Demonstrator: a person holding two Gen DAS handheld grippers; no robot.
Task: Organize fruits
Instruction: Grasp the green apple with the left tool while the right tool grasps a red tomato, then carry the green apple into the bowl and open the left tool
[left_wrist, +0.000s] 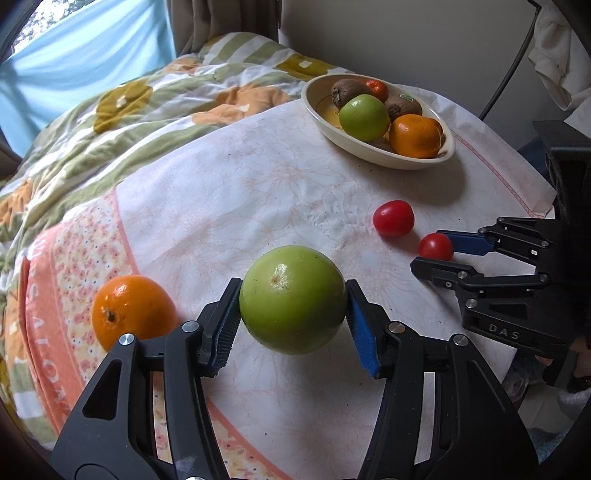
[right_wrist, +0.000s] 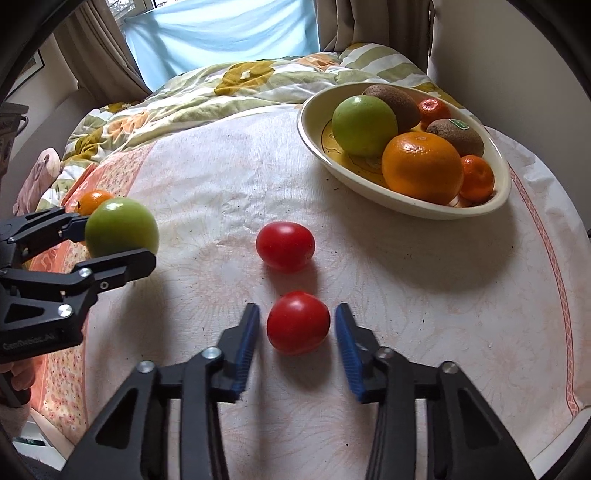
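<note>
The left gripper (left_wrist: 293, 321) has a green apple (left_wrist: 293, 299) clamped between its 2 blue pads, one pad pressed on each side, and the apple hangs clear of the cloth with its shadow beneath it. Just to the left of those fingers an orange (left_wrist: 133, 310) sits on the peach-patterned edge of the tablecloth (left_wrist: 236, 184).

Over to that gripper's right, the right gripper (right_wrist: 298, 332) straddles a small red tomato (right_wrist: 298, 322) that rests on the cloth. Its pads sit close on either side, yet in the right wrist view a thin gap shows between each pad and the fruit, so they are not pressing on it. A second tomato (right_wrist: 285, 245) lies on the cloth just beyond the fingertips, apart from the first.

Farther ahead and to the right of both grippers stands a cream oval bowl (right_wrist: 406, 205). In it lie another green apple (right_wrist: 364, 125), a large orange (right_wrist: 421, 168), 2 kiwis (right_wrist: 393, 99), one of them with a green sticker, and 2 small mandarins (right_wrist: 476, 181). A flowered quilt (left_wrist: 129, 110) lies rumpled beyond the cloth, with a pale blue curtain (right_wrist: 221, 40) behind it.
</note>
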